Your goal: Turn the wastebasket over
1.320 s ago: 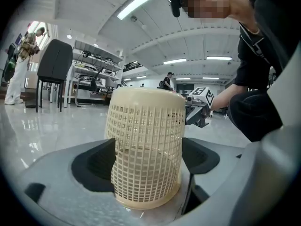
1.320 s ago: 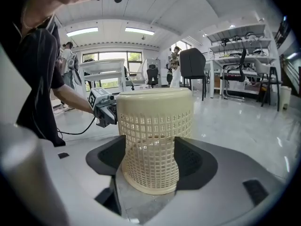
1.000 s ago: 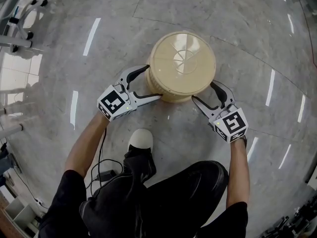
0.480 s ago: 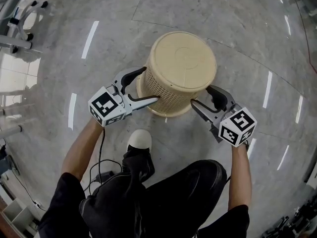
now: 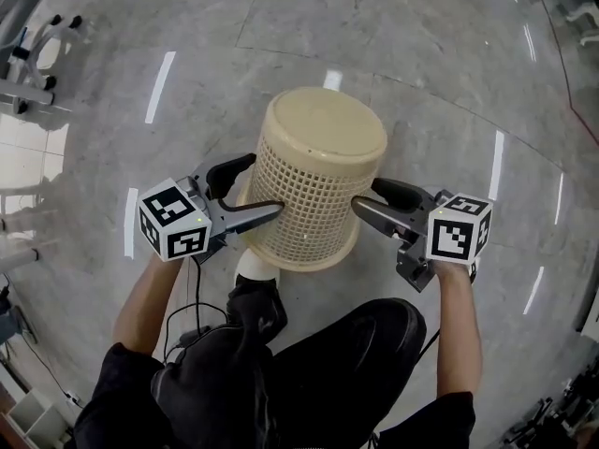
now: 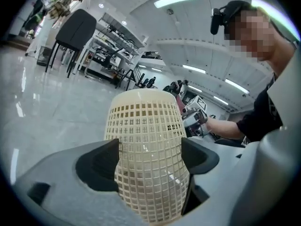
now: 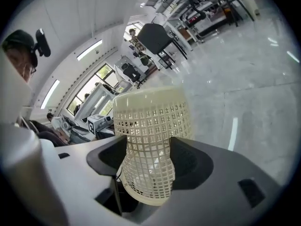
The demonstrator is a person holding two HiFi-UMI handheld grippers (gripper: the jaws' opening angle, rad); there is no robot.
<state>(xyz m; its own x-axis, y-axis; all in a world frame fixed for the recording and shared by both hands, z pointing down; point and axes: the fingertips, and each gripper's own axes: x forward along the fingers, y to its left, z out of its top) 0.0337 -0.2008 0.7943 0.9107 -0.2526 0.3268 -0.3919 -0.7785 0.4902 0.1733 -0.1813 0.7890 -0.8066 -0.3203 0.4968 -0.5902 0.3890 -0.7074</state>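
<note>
1. Holding the wastebasket [image 5: 314,181] pinched between your two grippers, you have it tilted in front of you. Its closed base faces up and far, and its open rim sits low and near, just over your shoe [image 5: 255,267]. It looks clear of the floor [image 5: 440,73].
2. Left gripper [image 5: 255,195]: jaws spread wide against the left mesh wall, which bulges in between them. Both tips touch the wall but they clamp nothing.
3. Right gripper [image 5: 372,202]: same, on the right wall.
4. Judgement: the hold is only the inward squeeze of the two grippers, so press evenly from both sides.
5. Roll both wrists at the same rate so the rim swings up toward you. Uneven rotation would let the mesh slide off the tips.
6. The wall probably flexes, so squeeze only enough to stop slip.
</note>
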